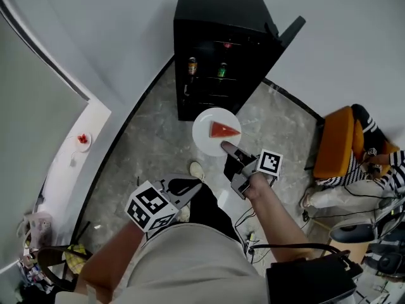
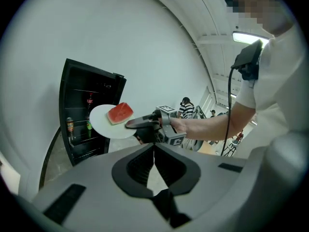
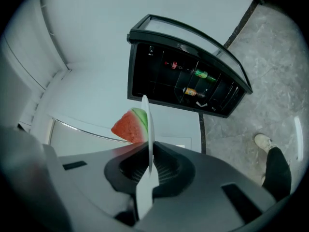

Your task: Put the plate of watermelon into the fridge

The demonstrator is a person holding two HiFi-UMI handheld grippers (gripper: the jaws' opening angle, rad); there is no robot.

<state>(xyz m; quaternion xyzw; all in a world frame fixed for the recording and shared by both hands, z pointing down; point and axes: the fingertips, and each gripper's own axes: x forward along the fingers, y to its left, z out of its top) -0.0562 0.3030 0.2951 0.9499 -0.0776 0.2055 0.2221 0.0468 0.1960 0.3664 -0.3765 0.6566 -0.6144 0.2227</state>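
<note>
A white plate carries a red watermelon wedge and hangs in the air in front of the black mini fridge. The fridge door stands open. My right gripper is shut on the plate's near rim. In the right gripper view the plate shows edge-on between the jaws of my right gripper, with the watermelon on its left side and the fridge beyond. My left gripper hangs lower, near my legs, shut with nothing in it. In its own view my left gripper faces the plate.
Cans and bottles stand on the fridge shelves. A white counter along the left wall holds a small dish. A person sits on an orange chair at the right. Cables and gear lie near my feet.
</note>
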